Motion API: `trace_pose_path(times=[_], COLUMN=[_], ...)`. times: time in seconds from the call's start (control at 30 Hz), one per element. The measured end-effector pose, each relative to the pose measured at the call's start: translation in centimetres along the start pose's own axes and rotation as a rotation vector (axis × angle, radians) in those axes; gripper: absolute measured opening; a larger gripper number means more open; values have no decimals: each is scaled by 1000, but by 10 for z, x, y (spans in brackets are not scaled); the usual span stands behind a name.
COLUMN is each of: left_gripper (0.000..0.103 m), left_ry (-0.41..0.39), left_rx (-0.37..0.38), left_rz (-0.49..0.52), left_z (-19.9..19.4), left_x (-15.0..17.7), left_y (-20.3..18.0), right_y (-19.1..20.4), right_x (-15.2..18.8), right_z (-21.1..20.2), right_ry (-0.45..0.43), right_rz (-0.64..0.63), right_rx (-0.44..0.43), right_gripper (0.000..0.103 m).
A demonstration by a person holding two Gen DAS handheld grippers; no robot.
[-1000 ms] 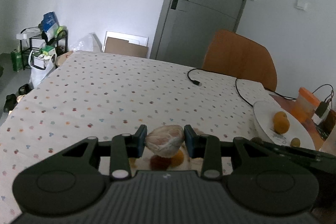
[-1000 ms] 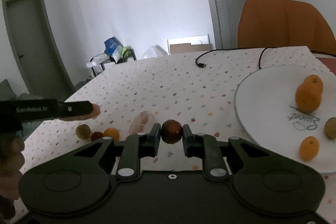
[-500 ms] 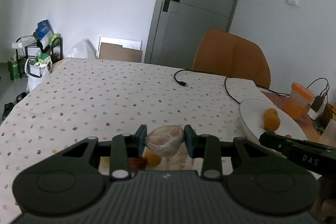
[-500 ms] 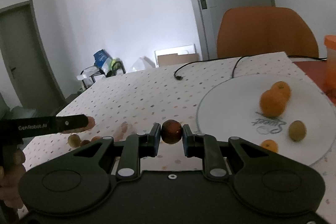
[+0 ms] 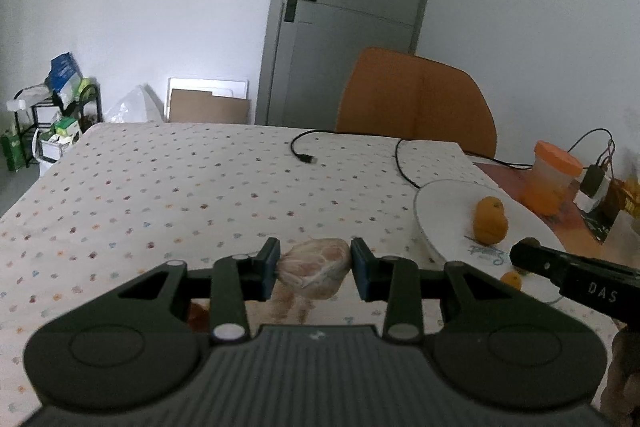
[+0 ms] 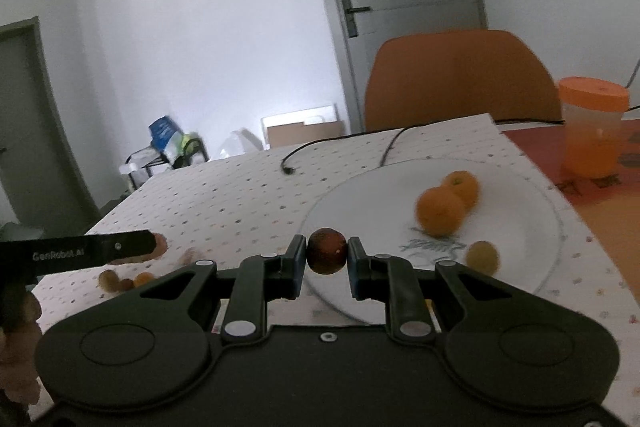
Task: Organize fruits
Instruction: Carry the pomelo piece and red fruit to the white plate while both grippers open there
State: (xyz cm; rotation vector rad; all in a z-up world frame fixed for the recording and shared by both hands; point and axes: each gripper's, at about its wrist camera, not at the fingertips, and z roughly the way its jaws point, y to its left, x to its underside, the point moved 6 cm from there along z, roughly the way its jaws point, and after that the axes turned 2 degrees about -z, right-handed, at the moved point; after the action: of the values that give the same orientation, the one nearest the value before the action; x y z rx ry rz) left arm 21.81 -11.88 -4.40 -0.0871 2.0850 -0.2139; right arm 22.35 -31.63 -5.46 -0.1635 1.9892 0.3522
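Both grippers nearer plate, two oranges

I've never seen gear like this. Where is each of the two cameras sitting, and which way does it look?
Left wrist view: sits on the left gripper, looking along its fingers across the table; it holds a pale wrapped fruit.
Right wrist view: sits on the right gripper, holding a dark red fruit, aimed at the white plate.
Both show the plate, the orange chair and the door.
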Motion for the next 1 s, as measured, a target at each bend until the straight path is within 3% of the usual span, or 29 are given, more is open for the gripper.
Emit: trace_pose_path(times=[0.53,1.0], left_gripper=[37,37], left_ry=[-4,9], left_rx=[56,107], left_rz=[63,98], left_z=[16,39], left_x=[-6,-2], left_y=[-49,-96], right_y=[-54,-82], right_x=[3,6], right_z=[-10,-25], right_ry=[-21,-31], right_rz=[52,94], right_rx=[97,118], right_gripper=[21,37])
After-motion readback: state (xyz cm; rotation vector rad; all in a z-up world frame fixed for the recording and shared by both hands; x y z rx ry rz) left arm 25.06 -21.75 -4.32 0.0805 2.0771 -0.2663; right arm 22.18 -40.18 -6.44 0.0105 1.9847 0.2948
